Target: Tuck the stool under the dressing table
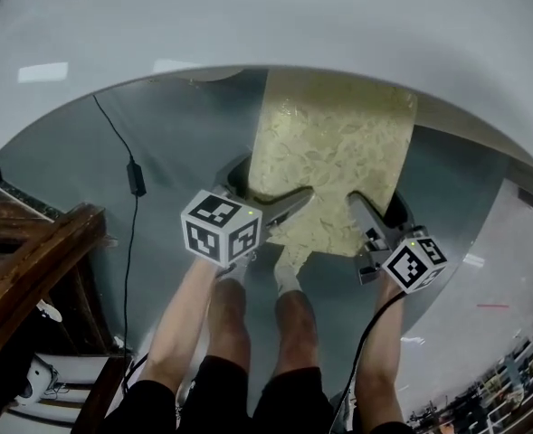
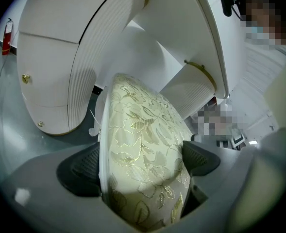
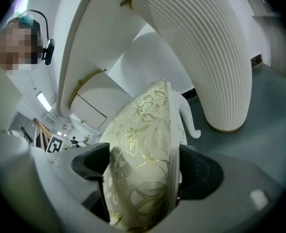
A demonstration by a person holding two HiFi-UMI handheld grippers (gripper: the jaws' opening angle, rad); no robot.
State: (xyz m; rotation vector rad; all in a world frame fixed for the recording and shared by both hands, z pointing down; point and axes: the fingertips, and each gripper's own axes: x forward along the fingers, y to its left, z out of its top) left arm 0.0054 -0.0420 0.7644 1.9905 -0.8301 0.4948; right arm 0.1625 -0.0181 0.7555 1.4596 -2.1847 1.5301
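Stool point(image 1: 334, 165) with a padded cream seat patterned in gold leaves, seen from above on a grey floor point(image 1: 176, 143). Its far end sits beneath the curved front edge of the white dressing table point(image 1: 248, 25), while the near end juts out toward the person's bare legs point(image 1: 248, 333).

Left hand-held gripper point(image 1: 271, 197) is clenched on the near left part of the seat, and right hand-held gripper point(image 1: 379, 213) is clenched on the near right part. In each gripper view, 1 dark pad presses the top of the cushion and the other presses the white underside, so the seat edge fills the gap between the jaws. Gripping both near corners likely keeps the stool square as it is guided, so it does not swing to either side.

Ahead in the gripper views, the table's 2 white ribbed pedestals point(image 2: 84, 57) flank an open knee space, and the seat points into that gap. A white curved stool leg point(image 3: 189, 118) shows below the seat, near the right pedestal.

Judging by how much seat is exposed, the stool seems only partly tucked in. A black cable point(image 1: 132, 174) lies on the floor to the left, well apart from the stool.
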